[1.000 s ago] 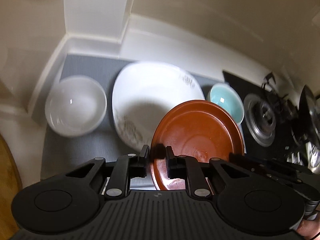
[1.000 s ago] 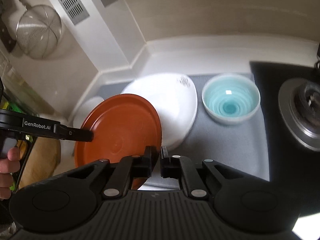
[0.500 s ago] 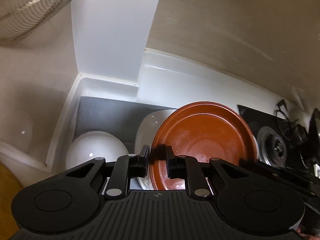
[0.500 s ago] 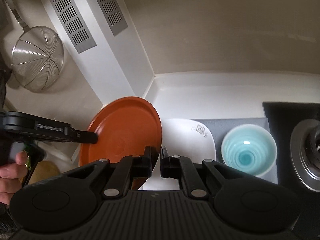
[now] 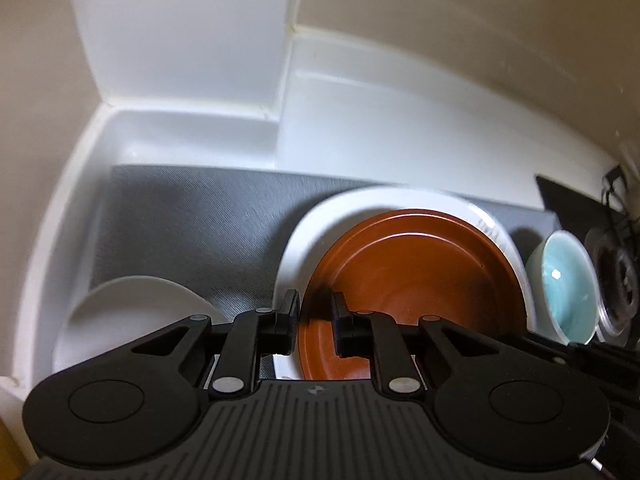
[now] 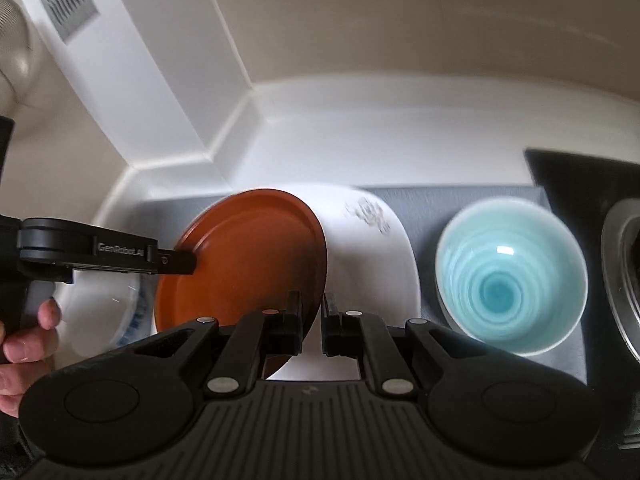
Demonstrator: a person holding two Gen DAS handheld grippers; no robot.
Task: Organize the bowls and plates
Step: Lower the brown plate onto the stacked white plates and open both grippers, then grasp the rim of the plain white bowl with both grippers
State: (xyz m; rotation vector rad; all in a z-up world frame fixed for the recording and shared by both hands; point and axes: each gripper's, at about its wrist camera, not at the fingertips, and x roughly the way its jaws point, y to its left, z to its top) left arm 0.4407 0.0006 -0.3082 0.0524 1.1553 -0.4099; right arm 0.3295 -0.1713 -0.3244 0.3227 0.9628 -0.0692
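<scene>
Left wrist view: left gripper [image 5: 314, 320] low centre of frame, fingers pinching the near rim of the brown plate [image 5: 416, 280].
Right wrist view: right gripper [image 6: 311, 322] low centre, fingers pinching the same plate at its lower right rim.
Left gripper, seen from the right: enters from the left edge, tip on the plate's left rim; a hand [image 6: 24, 336] holds it at lower left.
Brown plate: centre of both frames, held by both grippers above the white plate [image 5: 312, 232]. Contact with it cannot be told; the view is blurred.
White plate: on the grey mat [image 5: 192, 216], mid frame, floral print at its upper right.
White bowl [image 5: 132, 300]: lower left of the left view, on the mat.
Blue bowl [image 6: 510, 276]: right of centre in the right view, just beside the white plate.
Step in hand: judged to be stacking the brown plate on the white plate.
Next move: lower level until seated and centred, then spread both sets of fingers and retract along the rim line.
</scene>
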